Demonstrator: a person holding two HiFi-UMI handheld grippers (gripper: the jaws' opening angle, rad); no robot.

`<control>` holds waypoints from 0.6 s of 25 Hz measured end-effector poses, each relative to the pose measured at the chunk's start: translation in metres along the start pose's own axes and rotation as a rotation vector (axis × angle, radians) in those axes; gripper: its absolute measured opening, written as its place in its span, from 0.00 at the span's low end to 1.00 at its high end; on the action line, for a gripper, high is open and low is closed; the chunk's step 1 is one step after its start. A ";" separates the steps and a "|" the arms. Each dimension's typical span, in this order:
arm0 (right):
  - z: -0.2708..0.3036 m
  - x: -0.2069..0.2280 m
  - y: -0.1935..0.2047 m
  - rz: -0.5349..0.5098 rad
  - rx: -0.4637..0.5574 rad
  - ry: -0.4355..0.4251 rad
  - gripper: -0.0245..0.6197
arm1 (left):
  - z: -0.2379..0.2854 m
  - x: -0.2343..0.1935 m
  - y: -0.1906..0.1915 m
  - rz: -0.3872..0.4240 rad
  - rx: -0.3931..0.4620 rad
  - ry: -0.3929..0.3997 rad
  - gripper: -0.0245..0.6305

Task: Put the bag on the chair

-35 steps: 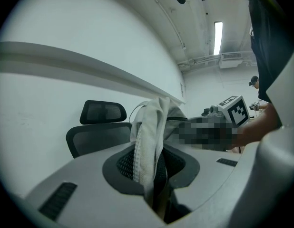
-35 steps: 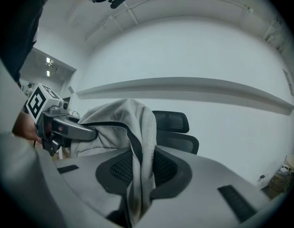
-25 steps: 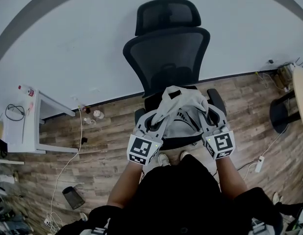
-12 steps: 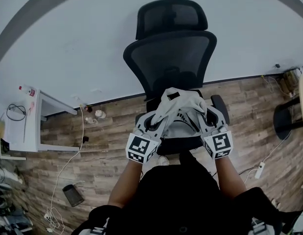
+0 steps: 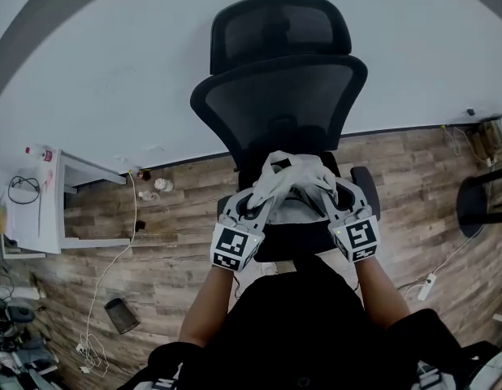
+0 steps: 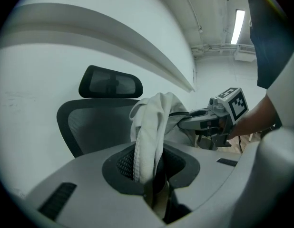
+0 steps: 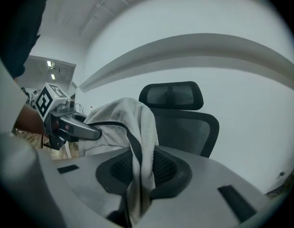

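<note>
The left tool [image 5: 257,203], at 7 o'clock of the white cloth bag [image 5: 293,173], and the right tool [image 5: 335,197], at 5 o'clock, each pinch a fold of it, jaws nearly together. The bag hangs between them over the black mesh office chair [image 5: 279,104], whose backrest rises at 12 o'clock.

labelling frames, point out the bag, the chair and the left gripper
bag [image 5: 296,171], head view, bunched white fabric
chair [image 5: 279,104], head view, mesh backrest
left gripper [image 5: 265,196], head view, between its fingertips
</note>
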State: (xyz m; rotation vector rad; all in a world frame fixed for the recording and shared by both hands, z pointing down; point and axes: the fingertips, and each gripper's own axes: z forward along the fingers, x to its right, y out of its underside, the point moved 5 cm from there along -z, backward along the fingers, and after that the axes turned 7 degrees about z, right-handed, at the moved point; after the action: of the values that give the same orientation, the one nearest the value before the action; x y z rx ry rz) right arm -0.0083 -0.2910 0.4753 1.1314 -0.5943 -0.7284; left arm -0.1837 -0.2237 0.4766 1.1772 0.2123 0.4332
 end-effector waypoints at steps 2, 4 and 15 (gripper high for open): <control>0.013 0.009 0.006 0.006 -0.013 -0.013 0.16 | 0.013 -0.006 0.007 -0.009 -0.023 -0.001 0.17; 0.024 0.019 0.012 0.010 -0.028 -0.024 0.16 | 0.025 -0.010 0.011 -0.018 -0.044 0.000 0.17; 0.073 0.056 0.045 0.027 -0.092 -0.087 0.16 | 0.076 -0.026 0.041 -0.073 -0.131 -0.016 0.18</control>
State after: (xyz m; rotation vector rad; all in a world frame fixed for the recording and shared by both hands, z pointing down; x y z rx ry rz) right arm -0.0180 -0.3662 0.5444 1.0084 -0.6419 -0.7766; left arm -0.1871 -0.2868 0.5413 1.0410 0.2094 0.3677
